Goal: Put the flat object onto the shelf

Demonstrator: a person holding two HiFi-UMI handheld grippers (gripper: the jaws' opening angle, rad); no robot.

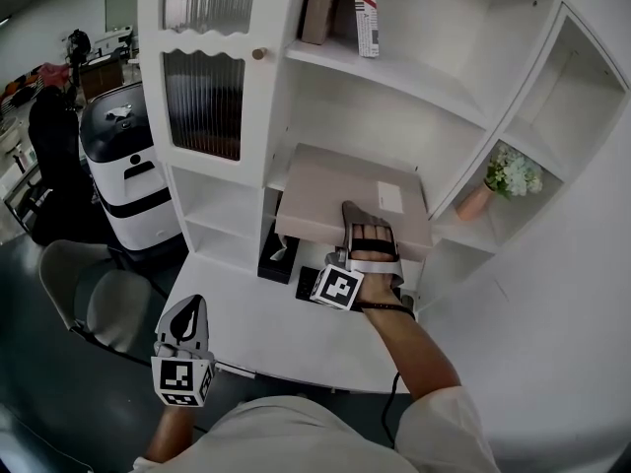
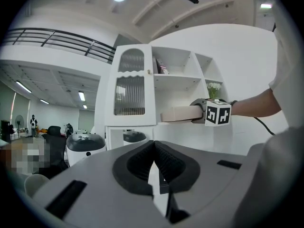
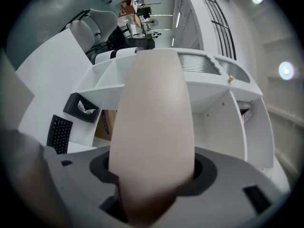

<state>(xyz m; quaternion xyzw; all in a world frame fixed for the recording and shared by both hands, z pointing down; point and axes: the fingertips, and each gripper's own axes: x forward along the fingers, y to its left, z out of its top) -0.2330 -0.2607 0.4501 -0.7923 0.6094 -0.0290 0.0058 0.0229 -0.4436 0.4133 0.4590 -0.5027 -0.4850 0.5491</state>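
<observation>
Your right tongs [image 1: 360, 230] grip the flat beige cardboard box [image 1: 340, 190] by its near edge. One jaw sits on top of the box and one sits under it. The box fills the whole gap, so the jaws stand quite wide and press on it.

The box is at the middle opening of the tall white shelf cabinet [image 1: 434, 87]. Its far part reaches into the cabinet, over the shelf there. Its near part sticks out of the cabinet's front, toward you. You cannot tell from here if the box lies flat on that shelf.

Your left tongs [image 1: 185, 315] hang low, well out in front of the cabinet and off to its left. The jaws are closed tight together, and nothing is between them.

The cabinet stands at the back of the white worktop [image 1: 246, 328]. A black tissue box [image 1: 278, 259] sits at the foot of the cabinet, under the beige box. A black keyboard [image 3: 59, 133] lies just in front of the cabinet, near the tissue box.

A small pink pot with white flowers [image 1: 498, 180] stands in a side opening on the cabinet's right. A book with a flag picture [image 1: 366, 8] stands on the cabinet's top shelf, above the beige box. A ribbed glass door [image 1: 202, 101] covers the cabinet's left side.
</observation>
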